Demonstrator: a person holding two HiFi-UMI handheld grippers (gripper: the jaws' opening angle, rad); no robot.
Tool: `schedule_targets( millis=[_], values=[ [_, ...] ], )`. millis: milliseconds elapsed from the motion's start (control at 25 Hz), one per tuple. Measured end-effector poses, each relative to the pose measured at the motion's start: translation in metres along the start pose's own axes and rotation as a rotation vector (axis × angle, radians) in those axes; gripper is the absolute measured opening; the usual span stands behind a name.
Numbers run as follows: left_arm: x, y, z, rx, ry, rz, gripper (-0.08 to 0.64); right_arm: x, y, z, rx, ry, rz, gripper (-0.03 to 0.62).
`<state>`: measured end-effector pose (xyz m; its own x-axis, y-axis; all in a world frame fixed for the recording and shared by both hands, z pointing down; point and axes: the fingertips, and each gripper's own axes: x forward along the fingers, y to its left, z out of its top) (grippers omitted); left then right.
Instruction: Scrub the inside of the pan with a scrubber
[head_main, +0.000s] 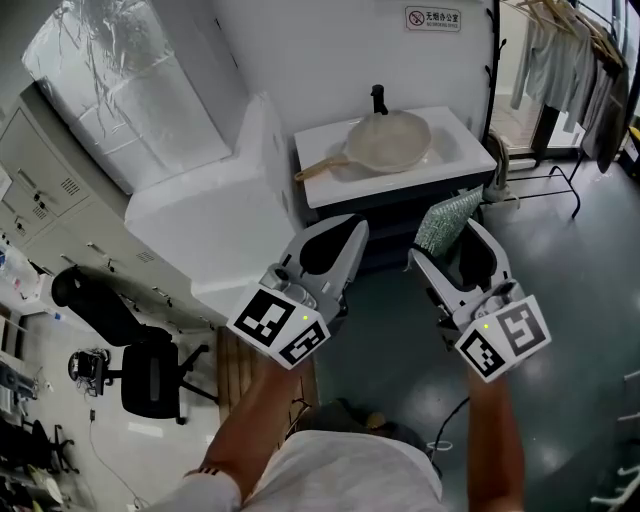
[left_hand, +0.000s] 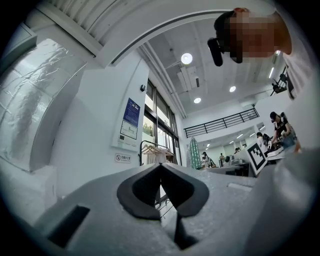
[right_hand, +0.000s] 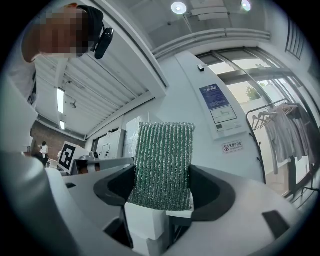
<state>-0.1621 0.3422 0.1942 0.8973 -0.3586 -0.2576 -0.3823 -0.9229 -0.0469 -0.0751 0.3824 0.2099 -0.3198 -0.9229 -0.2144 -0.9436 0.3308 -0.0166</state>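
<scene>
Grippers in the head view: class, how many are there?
2: the left gripper, shut and empty, at centre-left; the right gripper at centre-right, clamping the green scrubber.

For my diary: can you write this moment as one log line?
scrubbing: not started | right hand-held gripper: shut on scrubber | left hand-held gripper: shut, empty | pan: on sink

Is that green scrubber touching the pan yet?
Apart. The head view shows the scrubber, clamped in the right gripper, held in the air well short of the pan lying in the sink.
</scene>
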Motion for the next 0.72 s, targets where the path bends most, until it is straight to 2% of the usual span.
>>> schedule_targets(
  millis=[400,720],
  values=[
    [0.005,0.013,-0.001,0.008,-0.007,0.032,0.015,0.009,-0.010,-0.003,-0.001,0.007,0.016,0.339],
    [0.032,0.043,-0.016,-0.003,-0.014,0.037,0.015,0.034,-0.039,-0.014,-0.014,0.026,0.012,0.339]
  ],
)
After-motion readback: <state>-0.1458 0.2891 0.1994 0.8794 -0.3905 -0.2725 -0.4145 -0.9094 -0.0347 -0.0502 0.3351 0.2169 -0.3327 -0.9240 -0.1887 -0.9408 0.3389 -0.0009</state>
